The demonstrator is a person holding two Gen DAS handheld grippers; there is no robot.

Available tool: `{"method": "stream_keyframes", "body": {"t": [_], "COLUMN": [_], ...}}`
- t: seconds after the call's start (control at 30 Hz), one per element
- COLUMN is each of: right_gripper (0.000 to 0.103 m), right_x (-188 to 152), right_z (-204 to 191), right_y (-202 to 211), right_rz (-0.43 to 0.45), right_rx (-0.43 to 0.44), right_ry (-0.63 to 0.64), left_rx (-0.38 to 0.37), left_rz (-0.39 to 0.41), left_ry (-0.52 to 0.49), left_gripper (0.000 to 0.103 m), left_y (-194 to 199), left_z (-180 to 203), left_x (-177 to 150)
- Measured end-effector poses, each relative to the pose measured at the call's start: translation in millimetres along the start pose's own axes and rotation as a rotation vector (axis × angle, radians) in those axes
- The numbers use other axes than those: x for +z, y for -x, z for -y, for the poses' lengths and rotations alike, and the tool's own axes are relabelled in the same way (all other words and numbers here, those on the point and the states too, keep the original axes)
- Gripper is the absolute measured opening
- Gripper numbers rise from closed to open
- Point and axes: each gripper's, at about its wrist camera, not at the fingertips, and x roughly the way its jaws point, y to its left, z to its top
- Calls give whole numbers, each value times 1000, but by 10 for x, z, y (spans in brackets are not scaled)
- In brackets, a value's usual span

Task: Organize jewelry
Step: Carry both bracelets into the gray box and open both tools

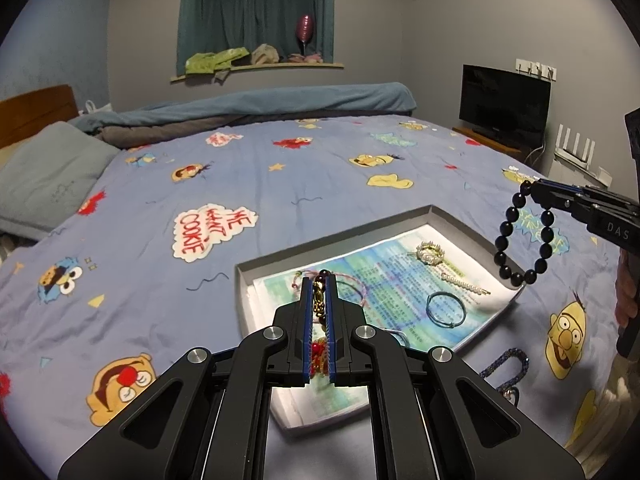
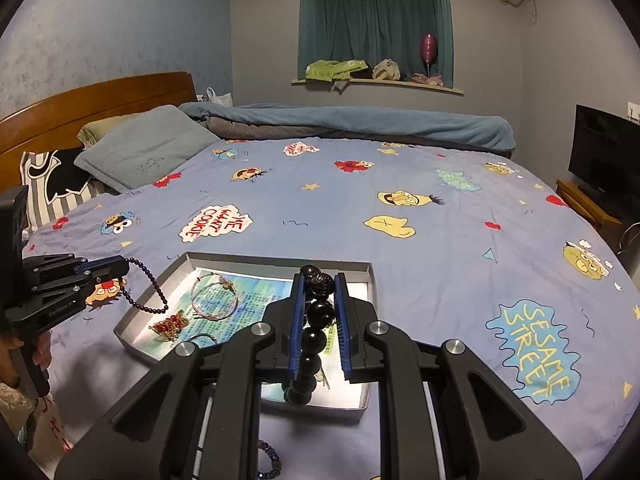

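My left gripper is shut on a thin dark bead strand with a red and gold charm. In the right wrist view the left gripper holds that strand over the left end of the tray, and the charm hangs down to the paper. My right gripper is shut on a bracelet of large black beads. In the left wrist view the right gripper holds the black bracelet as a hanging loop above the right end of the grey tray.
The tray lies on a cartoon-print bedspread and is lined with printed paper. It holds a pink string bracelet, a pearl ring piece, a pearl hair clip and a blue cord bracelet. A blue braided bracelet lies outside it.
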Motion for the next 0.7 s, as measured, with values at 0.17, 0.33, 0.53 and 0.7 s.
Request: {"method": "stream_keyframes", "body": {"t": [0.17, 0.33, 0.53, 0.7], "right_gripper": [15, 15, 15, 15], "right_x": [19, 110, 232, 183], "right_z": [7, 32, -45, -86], "right_y": [-206, -553, -849, -1126], "right_rz": [-19, -41, -52, -111], "right_rx": [-7, -8, 70, 100], "right_ry": [-15, -43, -70, -98], "left_rx": [-4, 20, 17, 46], "left_rz": [-30, -53, -94, -143], "left_ry": [15, -10, 47, 45], "left_gripper": [7, 7, 7, 7], "left_y": [-204, -466, -715, -870], "left_z": [-77, -118, -297, -373], "left_x": [59, 187, 281, 195]}}
